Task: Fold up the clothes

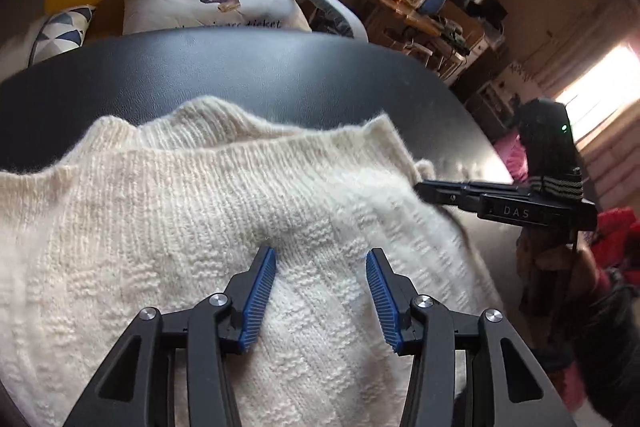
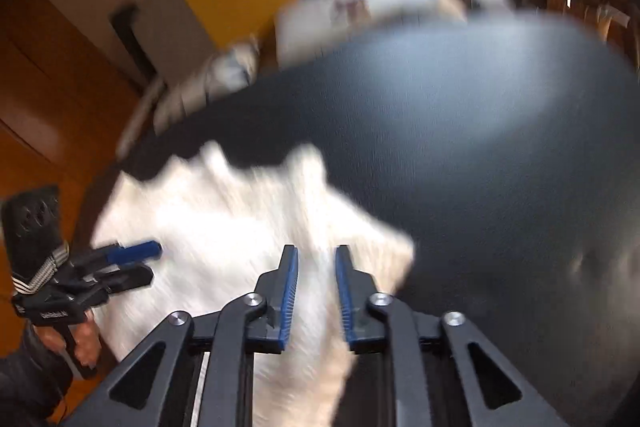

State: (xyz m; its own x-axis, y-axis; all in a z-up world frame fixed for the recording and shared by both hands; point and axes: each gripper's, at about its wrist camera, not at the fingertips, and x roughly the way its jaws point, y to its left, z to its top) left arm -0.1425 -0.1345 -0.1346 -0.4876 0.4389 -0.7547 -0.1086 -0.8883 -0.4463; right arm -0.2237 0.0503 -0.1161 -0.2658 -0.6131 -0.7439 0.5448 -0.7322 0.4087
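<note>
Two tools, left tool (image 1: 321,253) and right tool (image 2: 316,251), hover open and empty above one cream sweater (image 1: 160,211).

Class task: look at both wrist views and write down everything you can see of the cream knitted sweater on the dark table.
The sweater is cream-white, chunky wool-like knit with ribbed rows and a raised block pattern. It lies bunched in layers on the dark table, its far edge wavy and one corner pointing right. The left tongs hang open just over its middle; whether they touch is unclear. The right tongs sit at its right edge, a narrow gap showing; blur hides any contact.
</note>
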